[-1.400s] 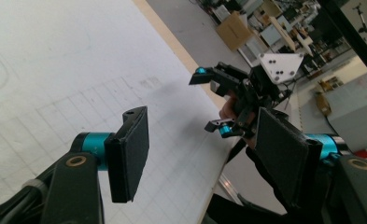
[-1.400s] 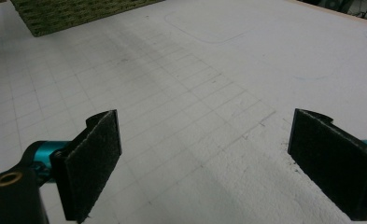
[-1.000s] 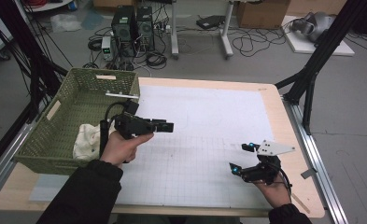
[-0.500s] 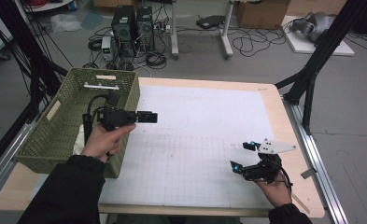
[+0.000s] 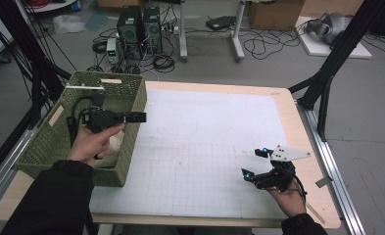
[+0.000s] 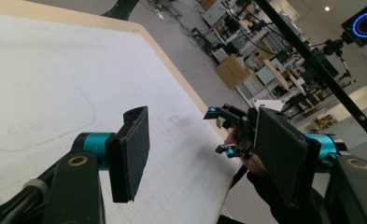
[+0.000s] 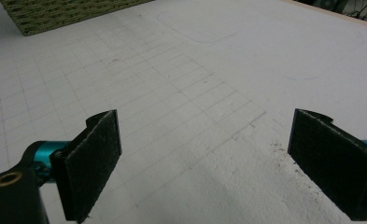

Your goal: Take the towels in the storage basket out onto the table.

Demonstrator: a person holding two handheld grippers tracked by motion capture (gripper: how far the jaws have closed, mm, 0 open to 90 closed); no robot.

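My left gripper (image 5: 140,117) hangs over the green basket (image 5: 131,88), jaws apart and empty; the pale cloth (image 5: 112,145) lies inside below. I should dip straight down, clear of the rim. My right gripper (image 5: 254,162) waits wide on the tabletop (image 5: 204,127).

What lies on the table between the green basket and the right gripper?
Nothing: in the high view, only bare white gridded mat stretches from the green basket to the right gripper, whose jaws stand open.

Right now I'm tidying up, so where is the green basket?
In the high view the green basket sits at the table's left edge, beside the white mat. The left claw is above its right rim.
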